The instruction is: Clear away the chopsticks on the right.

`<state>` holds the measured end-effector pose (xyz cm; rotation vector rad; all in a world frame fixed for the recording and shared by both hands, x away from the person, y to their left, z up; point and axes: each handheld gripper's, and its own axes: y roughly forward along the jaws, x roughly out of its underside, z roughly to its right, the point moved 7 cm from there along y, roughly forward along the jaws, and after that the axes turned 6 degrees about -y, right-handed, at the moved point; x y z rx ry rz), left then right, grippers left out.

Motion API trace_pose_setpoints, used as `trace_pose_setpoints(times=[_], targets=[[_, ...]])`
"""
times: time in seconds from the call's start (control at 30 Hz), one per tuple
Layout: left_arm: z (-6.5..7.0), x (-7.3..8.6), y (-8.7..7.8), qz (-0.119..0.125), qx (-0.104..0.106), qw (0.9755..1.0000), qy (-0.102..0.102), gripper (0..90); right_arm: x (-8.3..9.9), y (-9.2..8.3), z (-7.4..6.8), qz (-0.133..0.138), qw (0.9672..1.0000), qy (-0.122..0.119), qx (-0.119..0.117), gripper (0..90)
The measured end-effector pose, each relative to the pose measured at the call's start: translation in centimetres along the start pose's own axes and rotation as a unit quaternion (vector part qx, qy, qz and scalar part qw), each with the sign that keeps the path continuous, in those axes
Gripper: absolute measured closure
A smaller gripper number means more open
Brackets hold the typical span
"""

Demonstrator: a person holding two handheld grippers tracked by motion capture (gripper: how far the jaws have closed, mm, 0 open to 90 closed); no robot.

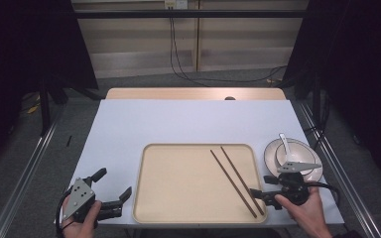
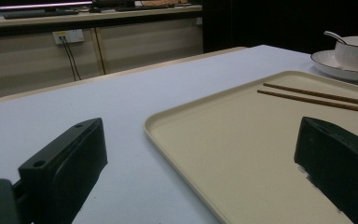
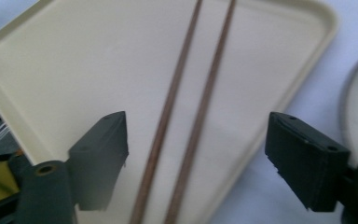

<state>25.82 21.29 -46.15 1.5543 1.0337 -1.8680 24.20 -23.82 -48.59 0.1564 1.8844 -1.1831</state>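
Left gripper rests low by the tray, fingers spread and empty. Right gripper hovers with fingers released astride the chopsticks, apparently not touching them, near the bench edge.

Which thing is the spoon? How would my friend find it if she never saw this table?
Start at the big cream tray in the middle of the table. Just off its right edge sits a white plate with a white bowl on it. The spoon is the white handle that sticks up out of the bowl, unlike the two brown chopsticks lying flat on the tray.
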Motion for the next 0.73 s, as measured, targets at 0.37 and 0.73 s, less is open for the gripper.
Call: trace_pose_setpoints(times=[0.37, 0.73], targets=[[0.2, 0.2, -0.1, -0.004, 0.003, 1.0, -0.006, 2.3, 2.4, -4.5, 2.9, 0.045, 0.9984, -0.033, 0.004, 7.5], [0.3, 0.2, 0.1, -0.004, 0.004, 0.9999, -0.016, 2.1, 4.0, -6.3, 4.3, 0.098, 0.9908, -0.089, 0.029, 2.6]])
